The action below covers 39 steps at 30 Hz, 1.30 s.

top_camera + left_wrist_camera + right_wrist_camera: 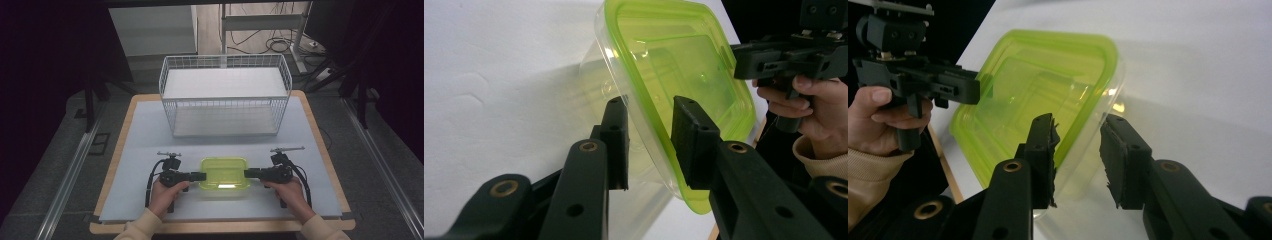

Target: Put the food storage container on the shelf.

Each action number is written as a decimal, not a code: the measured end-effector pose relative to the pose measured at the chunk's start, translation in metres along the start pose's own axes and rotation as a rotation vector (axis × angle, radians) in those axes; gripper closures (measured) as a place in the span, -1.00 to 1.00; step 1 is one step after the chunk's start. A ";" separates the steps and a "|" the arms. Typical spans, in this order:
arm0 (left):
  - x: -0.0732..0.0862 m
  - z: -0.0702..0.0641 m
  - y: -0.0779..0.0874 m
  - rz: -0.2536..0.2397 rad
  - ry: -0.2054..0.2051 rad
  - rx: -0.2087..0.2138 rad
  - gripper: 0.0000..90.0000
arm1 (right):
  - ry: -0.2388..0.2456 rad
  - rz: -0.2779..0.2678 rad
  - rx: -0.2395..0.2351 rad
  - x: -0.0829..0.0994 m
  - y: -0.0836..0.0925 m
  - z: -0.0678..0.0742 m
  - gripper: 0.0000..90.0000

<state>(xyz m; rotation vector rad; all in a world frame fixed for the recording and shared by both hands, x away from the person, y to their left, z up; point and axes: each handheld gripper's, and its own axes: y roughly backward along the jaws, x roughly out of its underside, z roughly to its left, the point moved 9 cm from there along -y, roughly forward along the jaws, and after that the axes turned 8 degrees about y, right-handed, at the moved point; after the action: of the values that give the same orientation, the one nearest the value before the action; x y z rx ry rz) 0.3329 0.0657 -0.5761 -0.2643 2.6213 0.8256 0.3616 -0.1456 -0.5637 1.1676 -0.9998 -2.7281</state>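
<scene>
On the near half of the white-covered table (140,130), a clear plastic container with a green lid (224,174) rests between two hand-held grippers. At left, the left gripper (198,176), held in the person's left hand (166,194), points rightward at the container's left edge. In the left gripper view, its jaws stand apart on either side of the lid's green rim (649,117), one jaw against the clear wall below, the other over the lid; whether the pads press the rim cannot be told. At centre, the container sits flat, lid on, just in front of a white wire basket (225,95) farther back on the table. At right, the right gripper (249,173), held in the right hand (291,196), points leftward at the container's right edge. In the right gripper view, its jaws are likewise parted, straddling the lid rim (1088,125) and clear wall at the corner, without visibly clamping.
</scene>
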 end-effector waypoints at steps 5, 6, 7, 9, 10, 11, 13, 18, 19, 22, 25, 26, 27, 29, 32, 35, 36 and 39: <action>0.001 0.000 0.000 0.003 0.002 0.002 0.57 | -0.011 0.004 -0.004 -0.001 -0.004 0.001 0.57; 0.001 -0.001 0.001 0.003 0.001 0.002 0.57 | -0.018 0.003 -0.008 -0.001 -0.004 0.001 0.58; 0.001 -0.001 0.001 0.003 0.001 0.002 0.58 | -0.018 0.003 -0.008 -0.001 -0.004 0.001 0.58; 0.001 -0.001 0.001 0.000 -0.003 0.005 0.59 | -0.030 0.003 -0.012 -0.001 -0.003 0.002 0.60; 0.001 -0.002 0.002 0.000 -0.002 0.009 0.60 | -0.032 0.003 -0.014 -0.001 -0.002 0.002 0.61; 0.001 -0.002 0.003 0.003 -0.004 0.010 0.61 | -0.033 0.001 -0.017 -0.002 -0.002 0.003 0.63; 0.000 -0.002 0.004 0.000 -0.006 0.012 0.63 | -0.048 -0.006 -0.024 -0.002 -0.001 0.003 0.66; 0.000 -0.005 0.007 -0.007 -0.006 0.020 0.69 | -0.074 -0.022 -0.046 -0.004 0.003 0.004 0.75; 0.000 -0.005 0.007 -0.007 -0.006 0.020 0.71 | -0.074 -0.022 -0.046 -0.004 0.003 0.004 0.75; -0.002 -0.006 0.011 -0.025 0.003 0.044 0.77 | -0.086 -0.037 -0.054 -0.006 0.005 0.007 0.81; -0.002 -0.007 0.012 -0.027 -0.006 0.037 0.79 | -0.066 -0.039 -0.046 -0.007 0.006 0.008 0.82; -0.002 -0.008 0.012 -0.033 -0.011 0.032 0.79 | -0.065 -0.042 -0.044 -0.007 0.006 0.008 0.82; -0.002 -0.008 0.012 -0.033 -0.011 0.032 0.79 | -0.065 -0.042 -0.044 -0.007 0.006 0.008 0.82; -0.002 -0.009 0.013 -0.035 -0.015 0.036 0.79 | -0.065 -0.044 -0.049 -0.007 0.007 0.009 0.82; -0.003 -0.011 0.015 -0.039 -0.022 0.041 0.79 | -0.062 -0.048 -0.055 -0.008 0.008 0.010 0.82; -0.003 -0.011 0.015 -0.039 -0.023 0.039 0.79 | -0.063 -0.050 -0.058 -0.009 0.009 0.011 0.82; -0.004 -0.012 0.016 -0.041 -0.025 0.037 0.79 | -0.065 -0.051 -0.060 -0.009 0.009 0.012 0.82; -0.004 -0.012 0.016 -0.044 -0.028 0.034 0.80 | -0.067 -0.053 -0.060 -0.010 0.009 0.012 0.82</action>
<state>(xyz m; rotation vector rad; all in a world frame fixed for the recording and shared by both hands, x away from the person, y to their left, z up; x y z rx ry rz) 0.3284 0.0719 -0.5573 -0.2978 2.5918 0.7645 0.3589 -0.1438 -0.5464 1.1175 -0.8987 -2.8344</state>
